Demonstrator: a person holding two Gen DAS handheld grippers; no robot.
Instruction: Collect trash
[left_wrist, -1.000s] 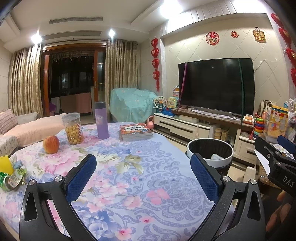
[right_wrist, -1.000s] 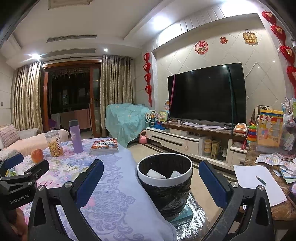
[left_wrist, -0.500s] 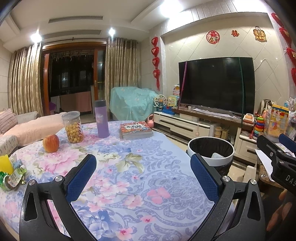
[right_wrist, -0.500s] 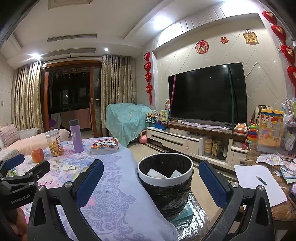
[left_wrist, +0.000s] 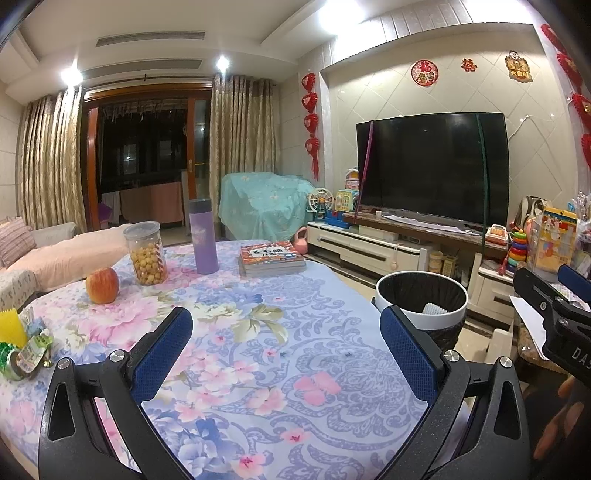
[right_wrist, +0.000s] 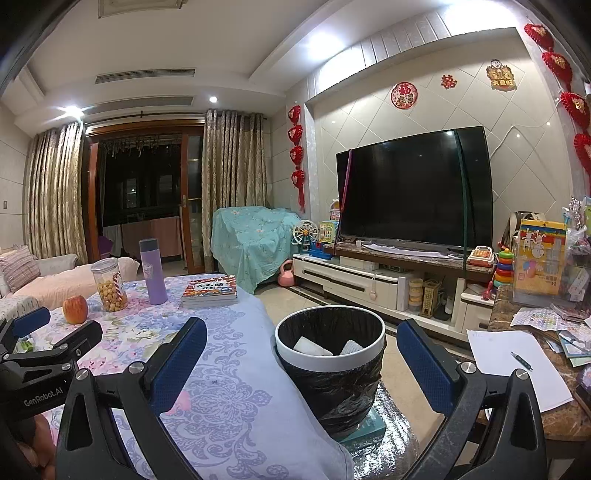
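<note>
The left gripper (left_wrist: 286, 334) is hovering over the flowered tablecloth (left_wrist: 258, 354) with its jaws spread wide and nothing between them; the cloth under it is lying bare out to the table's near and right edges. The right gripper (right_wrist: 301, 349) is hanging just past that right edge, jaws equally wide and empty, framing the bin (right_wrist: 330, 363) standing on the floor beside the table. Two pieces of white trash (right_wrist: 312, 346) are lying inside the bin. More wrappers (left_wrist: 26, 347) are sitting at the table's left edge, well apart from the left gripper. An apple (left_wrist: 102, 285), a snack jar (left_wrist: 145, 253), a purple bottle (left_wrist: 203, 236) and books (left_wrist: 271, 258) are lining the far side, leaving the middle open.
</note>
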